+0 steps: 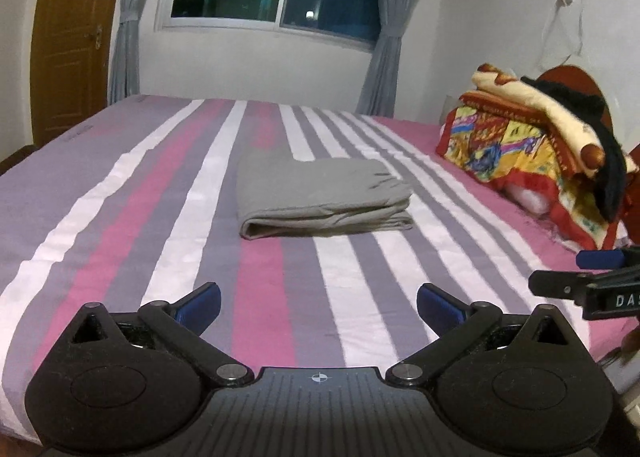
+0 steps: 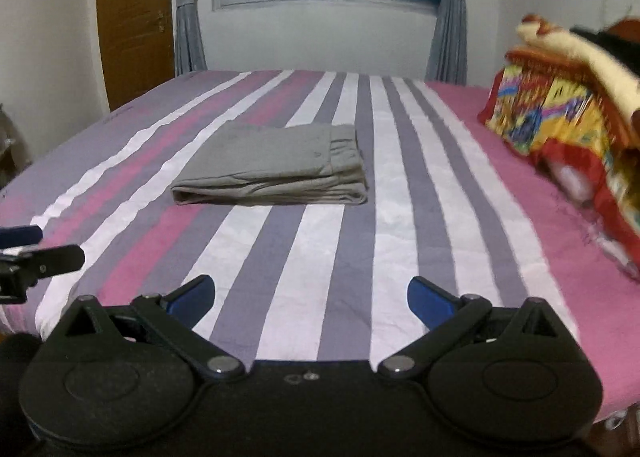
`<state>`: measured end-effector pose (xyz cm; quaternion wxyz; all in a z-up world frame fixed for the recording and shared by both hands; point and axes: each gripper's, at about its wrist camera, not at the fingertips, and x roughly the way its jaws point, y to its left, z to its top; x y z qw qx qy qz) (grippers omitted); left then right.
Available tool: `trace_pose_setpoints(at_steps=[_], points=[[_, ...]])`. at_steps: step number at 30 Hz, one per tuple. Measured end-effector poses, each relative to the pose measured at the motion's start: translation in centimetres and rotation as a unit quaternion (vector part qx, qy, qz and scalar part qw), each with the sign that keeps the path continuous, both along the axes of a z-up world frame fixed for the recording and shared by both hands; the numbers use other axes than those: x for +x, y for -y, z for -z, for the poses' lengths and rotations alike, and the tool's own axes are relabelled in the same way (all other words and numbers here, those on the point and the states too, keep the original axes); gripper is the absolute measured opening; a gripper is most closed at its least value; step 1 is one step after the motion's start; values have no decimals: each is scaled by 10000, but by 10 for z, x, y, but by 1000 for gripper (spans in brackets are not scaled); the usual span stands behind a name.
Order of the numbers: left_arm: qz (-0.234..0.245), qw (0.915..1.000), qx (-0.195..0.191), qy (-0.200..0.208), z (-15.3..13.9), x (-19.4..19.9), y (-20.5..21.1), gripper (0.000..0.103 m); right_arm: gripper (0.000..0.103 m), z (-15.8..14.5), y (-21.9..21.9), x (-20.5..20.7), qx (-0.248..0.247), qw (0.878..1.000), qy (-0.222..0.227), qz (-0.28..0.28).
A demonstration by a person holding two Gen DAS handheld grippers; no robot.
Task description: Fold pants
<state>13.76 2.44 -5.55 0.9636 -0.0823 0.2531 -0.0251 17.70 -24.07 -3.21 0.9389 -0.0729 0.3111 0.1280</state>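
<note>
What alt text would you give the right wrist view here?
Grey pants lie folded into a compact stack on a striped bed, untouched. The open right gripper sits near the bed's front edge, well short of them; colourful bedding is piled at the right.

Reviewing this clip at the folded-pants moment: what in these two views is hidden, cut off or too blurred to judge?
- Underside and inner layers of the gray pants: covered by their own top fold, both views.
- Bedding pile: motion-blurred and cut by the right edge, right wrist view.
- Right gripper: in the left wrist view only one side of it shows, cut by the right edge.
- Left gripper: cut by the left edge, right wrist view.
</note>
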Motion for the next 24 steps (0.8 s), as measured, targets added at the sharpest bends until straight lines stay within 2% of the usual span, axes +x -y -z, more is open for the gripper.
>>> trace_pose_setpoints(at_steps=[10, 24], points=[[123, 9992, 79, 381, -34, -34, 18, 103, 103, -28, 0, -52, -213, 9984, 510, 73], [105, 9966, 158, 798, -66, -72, 37, 103, 103, -51, 15, -81, 201, 9954, 908, 222]])
